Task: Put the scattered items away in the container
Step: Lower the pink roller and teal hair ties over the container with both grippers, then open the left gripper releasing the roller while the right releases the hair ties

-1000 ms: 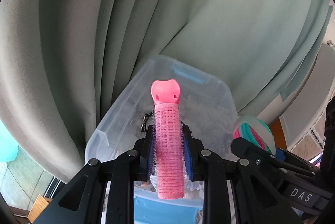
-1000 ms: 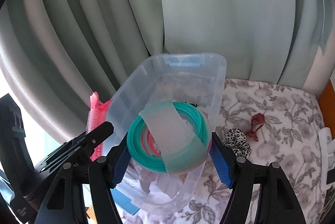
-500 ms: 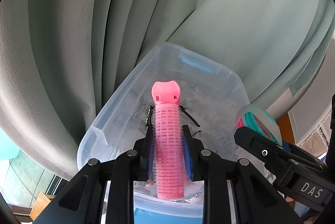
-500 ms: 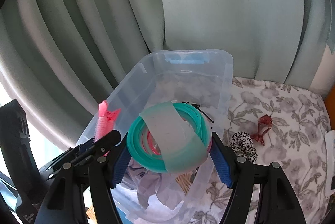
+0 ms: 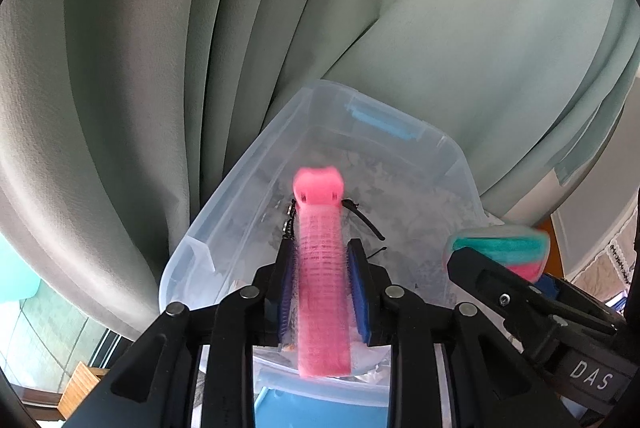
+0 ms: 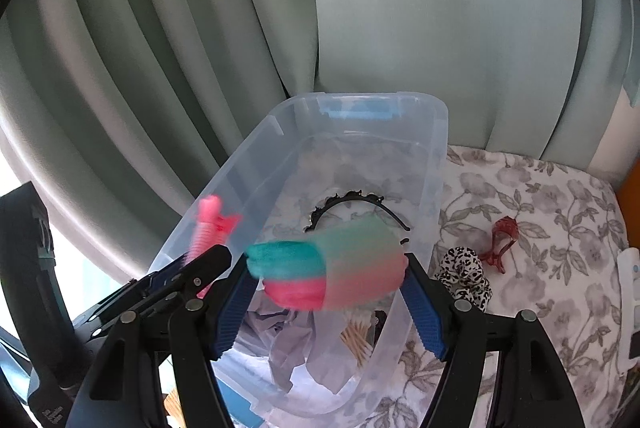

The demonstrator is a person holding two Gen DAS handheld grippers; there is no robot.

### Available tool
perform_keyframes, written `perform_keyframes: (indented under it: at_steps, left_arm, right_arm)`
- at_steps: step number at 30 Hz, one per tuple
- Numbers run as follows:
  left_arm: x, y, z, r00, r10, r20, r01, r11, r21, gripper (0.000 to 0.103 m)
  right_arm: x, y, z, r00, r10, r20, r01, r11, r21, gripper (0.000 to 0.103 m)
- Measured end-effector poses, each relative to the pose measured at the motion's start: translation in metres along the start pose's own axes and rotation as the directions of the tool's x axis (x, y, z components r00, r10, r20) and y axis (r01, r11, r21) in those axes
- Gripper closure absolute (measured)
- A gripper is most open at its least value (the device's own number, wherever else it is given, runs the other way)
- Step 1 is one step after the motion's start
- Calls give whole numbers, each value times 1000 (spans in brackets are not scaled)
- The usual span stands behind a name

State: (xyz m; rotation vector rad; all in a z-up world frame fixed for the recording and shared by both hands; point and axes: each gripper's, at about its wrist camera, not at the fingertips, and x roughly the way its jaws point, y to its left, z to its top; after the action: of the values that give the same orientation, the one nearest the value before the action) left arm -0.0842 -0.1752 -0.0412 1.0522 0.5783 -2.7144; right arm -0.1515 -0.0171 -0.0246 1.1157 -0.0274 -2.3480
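Note:
A clear plastic bin [image 5: 248, 196] [image 6: 434, 148] with blue handles stands by the curtain on a floral cloth. My left gripper [image 5: 319, 266] is shut on a pink hair roller clip [image 5: 320, 268] above the bin's near end; the clip also shows in the right wrist view [image 6: 208, 224]. My right gripper [image 6: 326, 292] has its jaws spread wide, and a bundle of teal and pink hoops in a clear band [image 6: 332, 268] [image 5: 504, 248] is blurred between them, tipping over the bin. A black headband [image 6: 348, 202] lies in the bin.
A leopard scrunchie [image 6: 464, 272] and a red claw clip [image 6: 500, 240] lie on the floral cloth [image 6: 540, 196] right of the bin. Crumpled plastic and wooden sticks [image 6: 356, 336] sit in the bin's near end. Green curtains [image 6: 360, 8] hang right behind.
Both grippers have moved forward over the bin. The right jaws have opened and the hoop bundle has tipped from face-on to edge-on, blurred in motion. The left still grips the pink clip.

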Motion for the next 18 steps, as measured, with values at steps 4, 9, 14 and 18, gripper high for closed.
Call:
perform_keyframes:
  at_steps: [4, 9, 14, 18]
  left_arm:
    - [-7, -1, 0, 1000, -2, 11, 2, 1000, -1, 69]
    - [-12, -2, 1, 1000, 0, 19, 0, 1000, -9, 60]
    - [-20, -3, 3, 1000, 1, 27, -1, 1000, -16, 54]
    - [-26, -6, 4, 999, 0, 32, 0, 1000, -11, 53]
  right_arm:
    - [-5, 1, 1, 1000, 2, 2, -2, 1000, 6, 28]
    - [-11, 3, 2, 1000, 0, 16, 0, 1000, 5, 28]
    - [-20, 6, 3, 999, 0, 39, 0, 1000, -1, 28]
    - [-28, 7, 3, 999, -1, 48, 1, 1000, 0, 28]
